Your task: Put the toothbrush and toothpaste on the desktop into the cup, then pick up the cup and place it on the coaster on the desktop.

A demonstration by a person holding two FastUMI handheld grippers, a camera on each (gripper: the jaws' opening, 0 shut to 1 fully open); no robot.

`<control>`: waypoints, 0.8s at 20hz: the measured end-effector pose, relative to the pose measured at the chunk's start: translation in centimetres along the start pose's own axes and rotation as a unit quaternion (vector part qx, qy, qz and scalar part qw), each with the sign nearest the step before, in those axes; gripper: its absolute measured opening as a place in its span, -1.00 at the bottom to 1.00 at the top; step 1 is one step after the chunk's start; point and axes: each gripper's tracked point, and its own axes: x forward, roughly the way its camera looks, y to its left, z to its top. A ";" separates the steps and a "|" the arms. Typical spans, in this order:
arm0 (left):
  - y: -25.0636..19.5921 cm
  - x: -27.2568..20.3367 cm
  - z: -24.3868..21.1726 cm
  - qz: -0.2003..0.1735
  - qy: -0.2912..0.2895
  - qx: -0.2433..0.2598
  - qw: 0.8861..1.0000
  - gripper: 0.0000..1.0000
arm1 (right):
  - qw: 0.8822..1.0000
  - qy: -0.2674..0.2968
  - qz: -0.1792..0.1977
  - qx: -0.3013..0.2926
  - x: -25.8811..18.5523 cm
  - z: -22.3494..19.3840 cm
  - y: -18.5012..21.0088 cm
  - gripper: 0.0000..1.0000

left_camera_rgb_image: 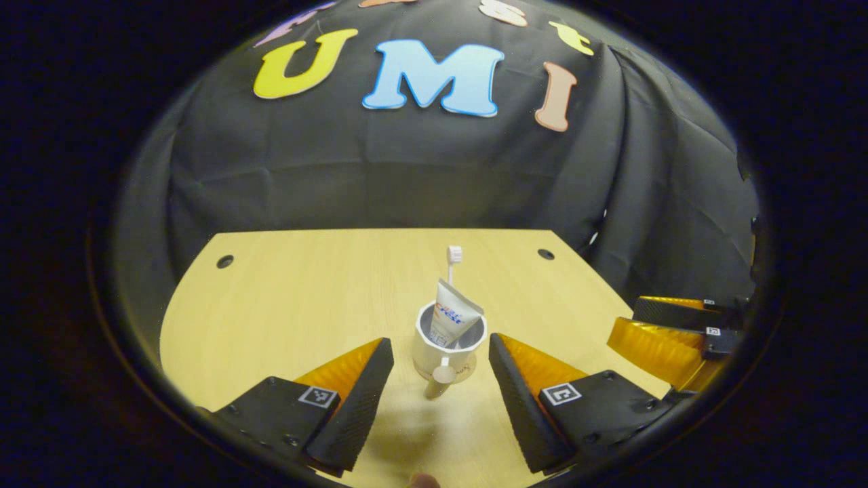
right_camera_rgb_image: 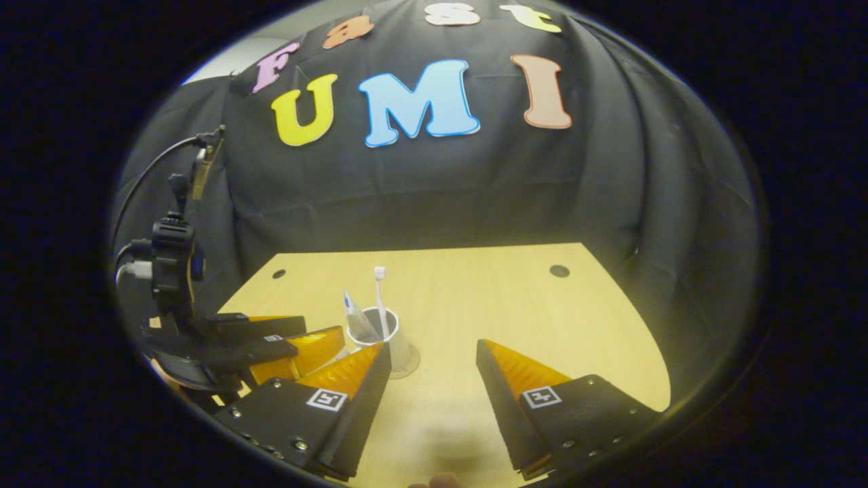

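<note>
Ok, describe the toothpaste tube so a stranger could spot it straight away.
On the wooden desktop, find the white cup standing near the middle. The toothpaste tube leans inside it, flat and white, wider than the thin toothbrush upright behind it.

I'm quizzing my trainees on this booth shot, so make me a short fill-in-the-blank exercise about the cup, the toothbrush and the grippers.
1. The white toothbrush and the white toothpaste tube both stand inside the white ____.
2. The white handled cup sits on a round ____ on the wooden desktop.
3. The left gripper has its jaws ____, with the cup between its fingers.
4. The right gripper holds ____.

Missing words: cup; coaster; open; nothing
</note>
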 end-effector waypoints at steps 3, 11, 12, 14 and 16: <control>0.2 -1.5 0.8 0.024 -0.058 -0.005 0.998 0.87 | 0.999 -0.042 0.001 -0.033 -1.2 1.3 0.5 0.57; 1.7 -6.7 2.8 0.069 -0.165 0.003 0.984 0.87 | 0.988 -0.128 0.003 -0.081 -4.4 3.2 1.4 0.56; 1.9 -7.3 3.0 0.070 -0.177 0.003 0.982 0.87 | 0.987 -0.142 -0.002 -0.081 -4.9 3.6 1.3 0.56; 2.0 -8.9 3.5 0.068 -0.205 0.003 0.976 0.86 | 0.983 -0.167 -0.009 -0.081 -5.6 4.4 1.4 0.56; 2.3 -10.0 4.1 0.066 -0.228 0.007 0.971 0.85 | 0.980 -0.183 -0.017 -0.077 -6.2 4.7 1.6 0.56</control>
